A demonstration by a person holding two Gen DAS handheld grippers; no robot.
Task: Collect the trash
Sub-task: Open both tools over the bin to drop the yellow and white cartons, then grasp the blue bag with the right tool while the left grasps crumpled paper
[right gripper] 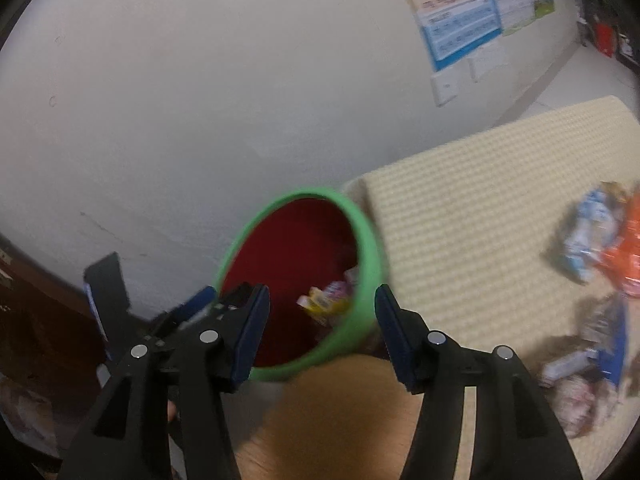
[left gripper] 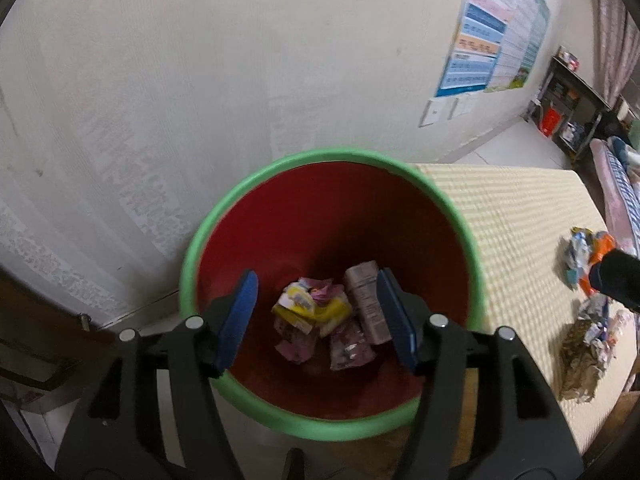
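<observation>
A bin with a red inside and a green rim (left gripper: 332, 156) stands by the wall, at the end of a straw mat (left gripper: 520, 216). Crumpled yellow and pink wrappers (left gripper: 316, 312) and a small carton (left gripper: 366, 300) lie at its bottom. My left gripper (left gripper: 316, 280) hangs open over the bin's mouth with nothing between its blue pads. My right gripper (right gripper: 322, 292) is open and empty too, just right of the bin rim (right gripper: 368, 260). One finger of the right gripper (left gripper: 616, 276) shows at the left wrist view's right edge.
More trash lies on the mat: blue, white and orange wrappers (right gripper: 592, 240) and a crumpled heap (right gripper: 592, 344) nearer the front. A white wall with posters (left gripper: 496, 28) runs behind. Dark wooden furniture (left gripper: 36, 320) stands left of the bin; shelves (left gripper: 568, 108) stand far right.
</observation>
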